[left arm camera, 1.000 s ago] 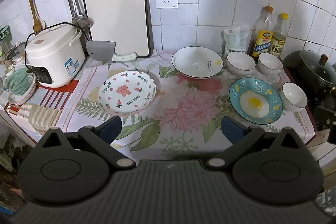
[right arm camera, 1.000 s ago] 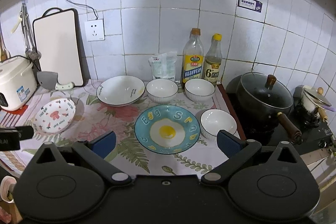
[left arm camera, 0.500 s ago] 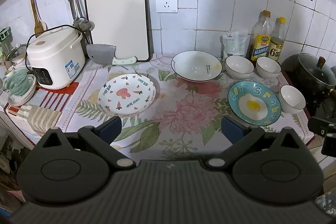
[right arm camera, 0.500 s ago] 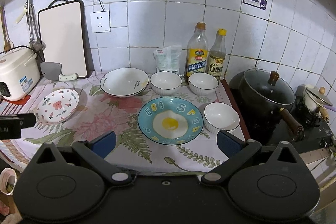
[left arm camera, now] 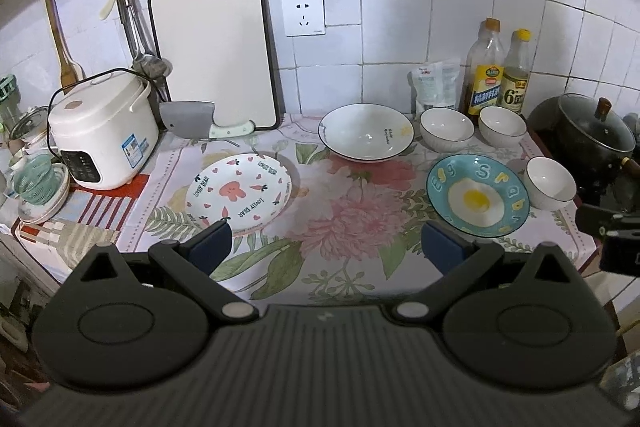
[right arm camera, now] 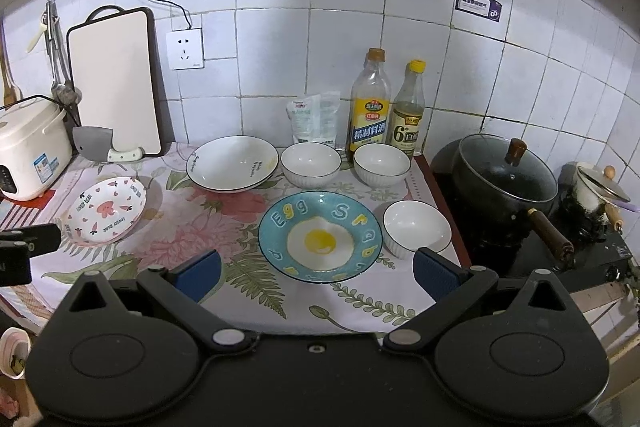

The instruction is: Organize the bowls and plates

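Note:
On the floral cloth lie a pink rabbit plate (left arm camera: 239,193) (right arm camera: 105,210), a wide white dish (left arm camera: 366,132) (right arm camera: 233,163), a blue egg plate (left arm camera: 478,200) (right arm camera: 319,235) and three small white bowls: two at the back (right arm camera: 311,163) (right arm camera: 382,163) and one right of the egg plate (right arm camera: 417,228). My left gripper (left arm camera: 326,247) is open and empty, held above the counter's front edge. My right gripper (right arm camera: 317,273) is open and empty, just in front of the egg plate.
A rice cooker (left arm camera: 102,129) stands at the left, a cutting board (left arm camera: 216,47) and cleaver (left arm camera: 192,119) lean at the back. Two bottles (right arm camera: 370,103) and a bag (right arm camera: 314,117) stand behind the bowls. A black pot (right arm camera: 504,175) sits on the stove at the right.
Both grippers have drawn back and risen a little from the counter, so the dishes look smaller and lower. No dish has moved. Both stay open.

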Tool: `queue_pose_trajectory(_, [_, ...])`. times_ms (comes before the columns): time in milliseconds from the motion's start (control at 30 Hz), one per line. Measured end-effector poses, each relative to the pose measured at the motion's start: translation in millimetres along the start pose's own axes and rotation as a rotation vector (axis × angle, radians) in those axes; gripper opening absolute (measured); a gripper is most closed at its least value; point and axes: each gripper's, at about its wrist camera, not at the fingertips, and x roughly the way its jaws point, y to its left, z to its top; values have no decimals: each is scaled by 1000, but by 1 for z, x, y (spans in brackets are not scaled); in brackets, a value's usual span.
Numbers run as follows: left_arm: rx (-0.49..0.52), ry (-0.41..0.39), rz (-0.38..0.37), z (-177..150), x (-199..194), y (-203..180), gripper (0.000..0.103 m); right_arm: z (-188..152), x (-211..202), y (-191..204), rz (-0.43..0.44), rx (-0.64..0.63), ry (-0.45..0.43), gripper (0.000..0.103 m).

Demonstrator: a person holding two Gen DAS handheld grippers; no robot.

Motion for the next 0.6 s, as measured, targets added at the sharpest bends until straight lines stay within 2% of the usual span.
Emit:
queue_pose_trajectory(367, [-47,36,-5,-1,9,8,103,0,2,1,-8,-18,13,103])
queue_pose_trajectory(600, [-40,42,0,0,11,11,102,1,1,0,-3,-18,7,103])
